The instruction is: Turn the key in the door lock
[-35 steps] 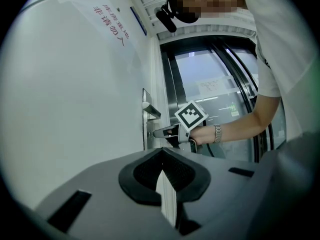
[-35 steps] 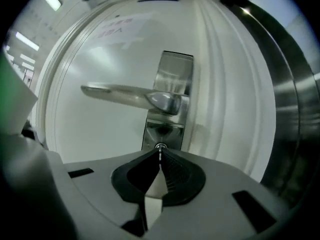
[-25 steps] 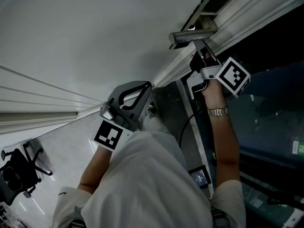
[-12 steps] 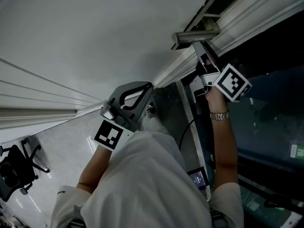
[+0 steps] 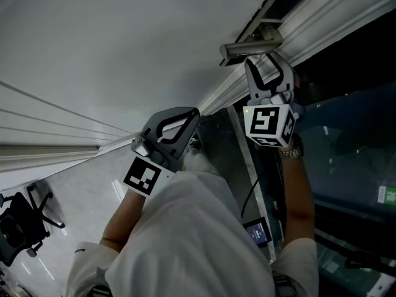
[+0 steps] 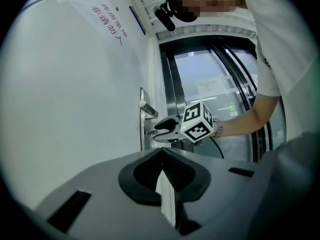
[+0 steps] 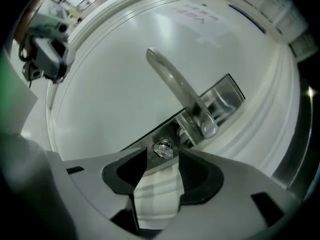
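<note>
Idling nearest the body, the left tongs [image 5: 190,113] sit clenched on nothing, held level and well apart from the lock, with no part in the work. Farther out, the right tongs [image 5: 267,62] are what has changed. Their marker cube [image 5: 267,125] faced off to the right a second ago and now faces the head camera, so the wrist has rolled about its own line. The jaws were pinched together then; they have just been opening and now stand wide. Between them, in the right gripper view, the key [image 7: 163,149] sits in the lock, its round head in the gap with both pads clear of it: released, not grasped. Just beyond is the steel plate [image 7: 222,100], with the handle [image 7: 175,86] reaching out from it across the white door [image 7: 110,69]. That roll followed by letting go suggests one turning stroke is finished. From here the tongs can either pull away or roll back and pinch the key again for another stroke. Whether the bolt has actually moved cannot be told, since no view shows the door's edge.
</note>
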